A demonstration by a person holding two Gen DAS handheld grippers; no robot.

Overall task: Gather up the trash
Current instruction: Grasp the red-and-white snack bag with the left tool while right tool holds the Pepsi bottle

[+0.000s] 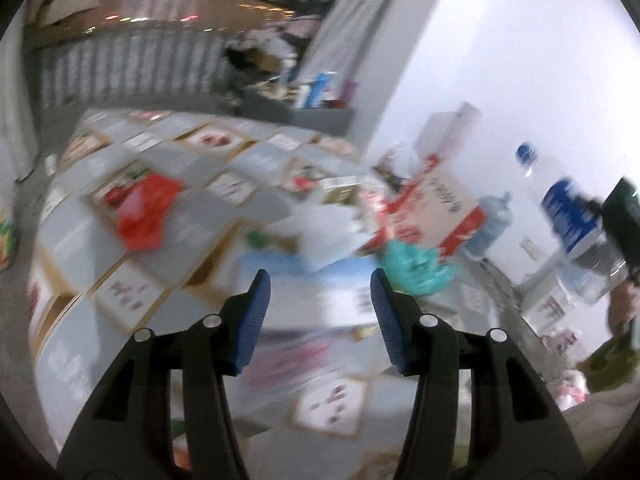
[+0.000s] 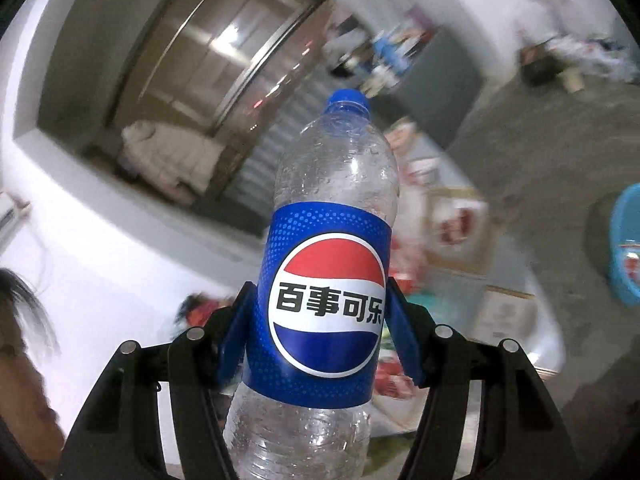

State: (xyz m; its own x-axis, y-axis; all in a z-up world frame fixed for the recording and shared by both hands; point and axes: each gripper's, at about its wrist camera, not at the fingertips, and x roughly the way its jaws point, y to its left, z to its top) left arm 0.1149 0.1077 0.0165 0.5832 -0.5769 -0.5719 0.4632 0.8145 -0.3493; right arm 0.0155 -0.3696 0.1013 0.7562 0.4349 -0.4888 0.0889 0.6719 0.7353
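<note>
My right gripper (image 2: 320,320) is shut on a clear, empty cola bottle (image 2: 336,176) with a blue cap and blue label, held up in the air and tilted slightly right. The left wrist view shows the same bottle (image 1: 568,216) at the far right, above the table's edge. My left gripper (image 1: 322,300) is open over the table (image 1: 80,240), which has a patterned cloth, and nothing is between its blue pads. On the table lie a red plastic bag (image 1: 146,212), a crumpled teal wrapper (image 1: 416,268) and a red and white carton (image 1: 436,208). The picture is blurred.
A small pale blue bottle (image 1: 492,224) stands beside the carton near the white wall (image 1: 500,60). A blue basin (image 2: 628,248) sits on the grey floor at the right. A second table with bottles (image 1: 320,92) stands further back. A person's hair (image 2: 24,300) shows at the left edge.
</note>
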